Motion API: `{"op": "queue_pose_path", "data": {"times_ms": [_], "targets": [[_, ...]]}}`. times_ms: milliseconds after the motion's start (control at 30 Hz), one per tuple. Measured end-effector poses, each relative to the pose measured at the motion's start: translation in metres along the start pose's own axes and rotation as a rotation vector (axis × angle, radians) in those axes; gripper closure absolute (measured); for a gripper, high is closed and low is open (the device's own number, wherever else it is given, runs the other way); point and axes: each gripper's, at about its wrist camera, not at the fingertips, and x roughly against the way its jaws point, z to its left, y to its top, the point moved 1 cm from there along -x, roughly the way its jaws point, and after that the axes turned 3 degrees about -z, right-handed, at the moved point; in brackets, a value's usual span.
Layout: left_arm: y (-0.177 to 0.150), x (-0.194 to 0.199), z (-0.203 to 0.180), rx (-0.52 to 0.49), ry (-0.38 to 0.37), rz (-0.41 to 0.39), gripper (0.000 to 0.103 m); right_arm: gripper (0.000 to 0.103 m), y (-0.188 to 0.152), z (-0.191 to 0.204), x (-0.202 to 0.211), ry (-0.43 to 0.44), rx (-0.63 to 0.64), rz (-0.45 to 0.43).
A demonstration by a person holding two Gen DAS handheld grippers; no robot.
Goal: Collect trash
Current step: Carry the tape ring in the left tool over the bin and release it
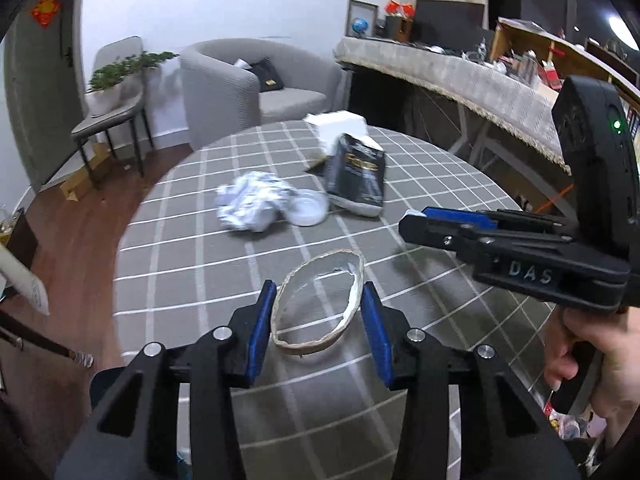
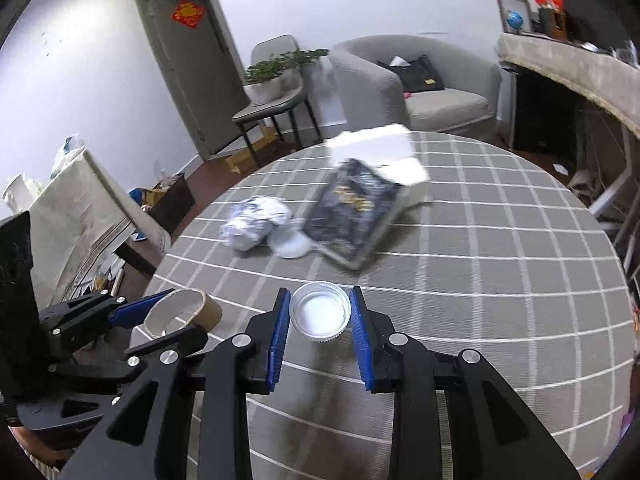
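My left gripper [image 1: 318, 308] is shut on a cardboard tape ring [image 1: 318, 304], squeezed oval between its blue pads above the table; the ring also shows in the right wrist view [image 2: 184, 312]. My right gripper [image 2: 320, 318] is shut on a clear plastic lid [image 2: 320, 314]; the gripper shows in the left wrist view [image 1: 416, 220]. On the checked round table [image 1: 440, 184] lie crumpled white paper [image 1: 252, 202], a second clear lid [image 1: 306, 208] and a black snack bag [image 1: 356, 172].
A white box [image 1: 340, 124] lies behind the black bag. A grey armchair [image 1: 256, 88], a chair with a potted plant [image 1: 116, 92] and a long cloth-covered counter [image 1: 460, 76] stand beyond the table. A cloth-covered stand [image 2: 76, 204] is at left.
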Motion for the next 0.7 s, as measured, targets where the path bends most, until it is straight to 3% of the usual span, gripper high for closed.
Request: {"op": "queue_pose_path", "data": {"times_ms": [500, 700], "targets": [[-0.038, 0.049, 0.118, 0.107, 0.176, -0.015, 0.057, 0.073, 0.005, 0.105, -0.053, 0.067, 0.140, 0.039], [-0.061, 0.062, 0.166, 0.174, 0.235, 0.020, 0.057, 0.073, 0.004, 0.146, -0.064, 0.197, 0.147, 0.036]]}}
